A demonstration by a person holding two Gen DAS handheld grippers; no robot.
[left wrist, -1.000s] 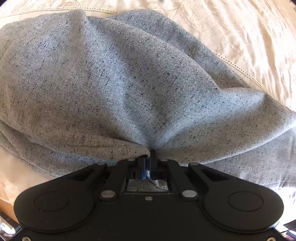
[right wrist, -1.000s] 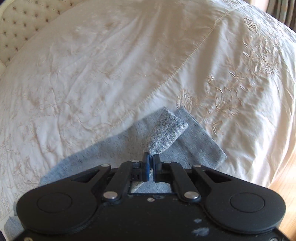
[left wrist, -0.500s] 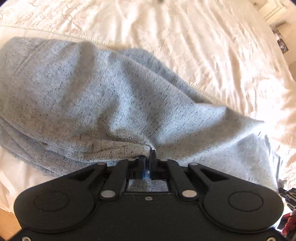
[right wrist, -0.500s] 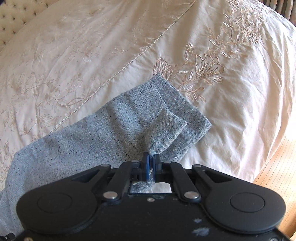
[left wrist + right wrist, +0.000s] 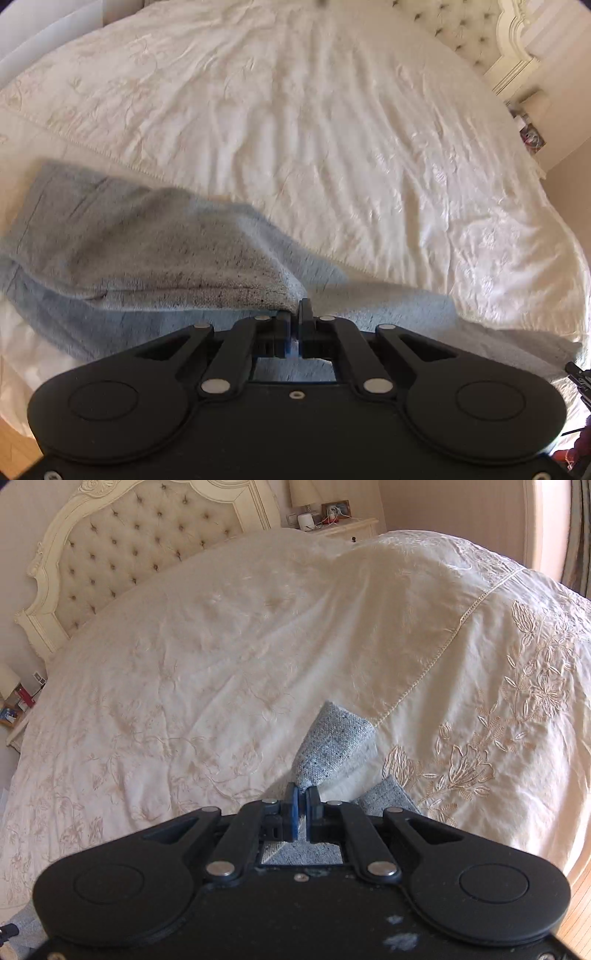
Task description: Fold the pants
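Observation:
Grey speckled pants (image 5: 147,243) lie on a cream embroidered bedspread (image 5: 332,129). My left gripper (image 5: 295,314) is shut on an edge of the pants, and the cloth drapes away to the left and right of it. In the right wrist view my right gripper (image 5: 302,794) is shut on a corner of the pants (image 5: 332,742), which sticks up from the jaws. More of the cloth (image 5: 388,799) hangs just behind and below that gripper. Most of the pants are hidden in this view.
The bedspread (image 5: 240,664) fills both views. A tufted headboard (image 5: 147,542) stands at the far end. A nightstand (image 5: 343,526) with small objects is beside it. Wooden floor (image 5: 580,904) shows at the bed's right edge.
Both grippers have risen and tilted up toward the bed's head, still holding the pants. The pants now take up less of each view and more bedspread shows.

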